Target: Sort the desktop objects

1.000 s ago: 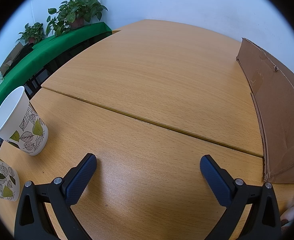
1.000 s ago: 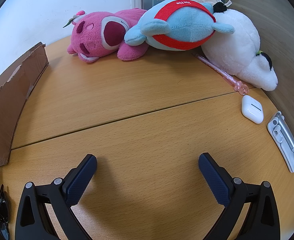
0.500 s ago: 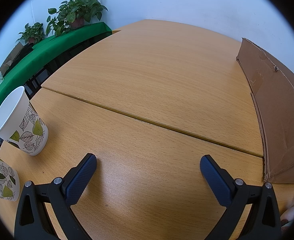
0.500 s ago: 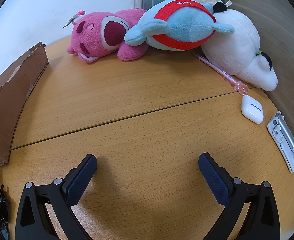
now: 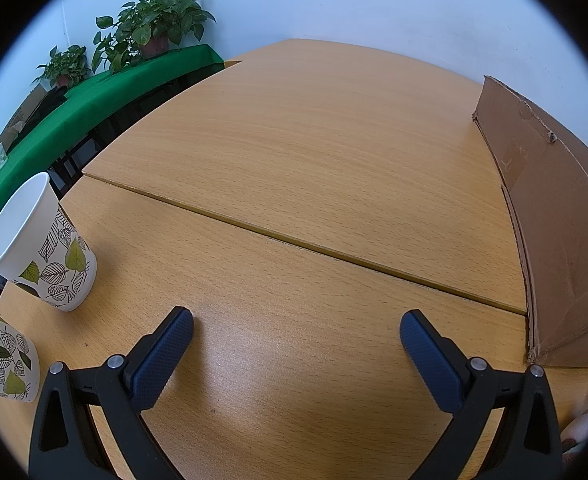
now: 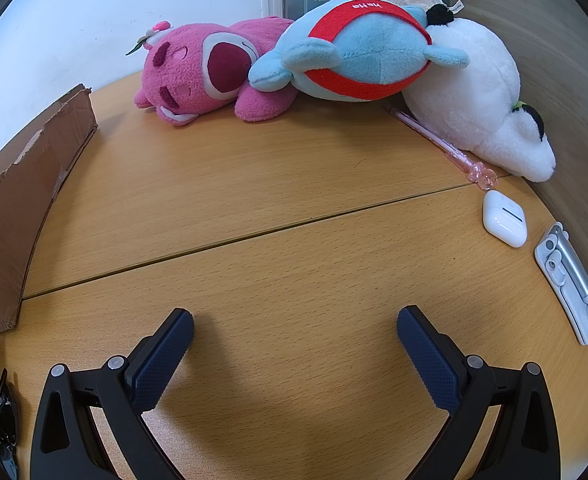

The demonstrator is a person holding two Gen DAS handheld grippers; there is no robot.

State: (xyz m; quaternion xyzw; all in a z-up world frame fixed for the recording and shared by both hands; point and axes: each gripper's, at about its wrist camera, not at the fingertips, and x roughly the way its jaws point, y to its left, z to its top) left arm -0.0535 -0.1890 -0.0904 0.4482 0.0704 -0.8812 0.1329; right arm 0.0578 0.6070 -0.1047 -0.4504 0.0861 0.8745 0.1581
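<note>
On the surface [image 5: 313,168], two cups [image 5: 42,248] stand at the left and a box [image 5: 553,220] at the right, while beyond the box three plush toys [image 6: 357,48] lie at the back, with a pen [image 6: 437,140], case [image 6: 503,218] and stand [image 6: 569,280] along the right edge.

Right tool [image 6: 295,322] gaped wide over bare worktop [image 6: 294,264]; plush toys [image 6: 333,52] at back, earbud case [image 6: 504,218] right, cardboard [image 6: 26,200] left.

Bare table [image 5: 294,168] lies ahead of the left claw [image 5: 296,330]; cardboard box [image 5: 565,240] blocks its right, paper cup [image 5: 42,248] its left. Plush toys [image 6: 333,56] wall off the far side ahead of the right claw [image 6: 295,328].
</note>
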